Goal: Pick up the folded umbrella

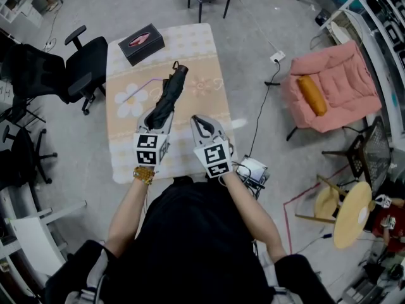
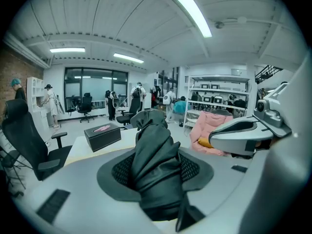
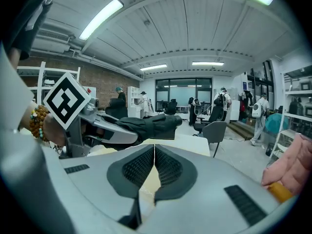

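The folded black umbrella (image 1: 169,90) sticks out from my left gripper (image 1: 156,124) towards the far side of the table (image 1: 202,43). The left jaws are shut on its near end. In the left gripper view the dark fabric of the umbrella (image 2: 152,155) fills the gap between the pads. In the right gripper view the umbrella (image 3: 151,123) hangs roughly level, off the cloth. My right gripper (image 1: 202,122) rests just right of the left one, shut, with nothing between its pads (image 3: 168,167).
A black tissue box (image 1: 141,43) stands at the table's far left corner, and a thin purple cord (image 1: 140,88) lies on the floral cloth. Black office chairs (image 1: 82,65) stand to the left. A pink armchair (image 1: 329,87) and a floor cable (image 1: 262,109) are on the right.
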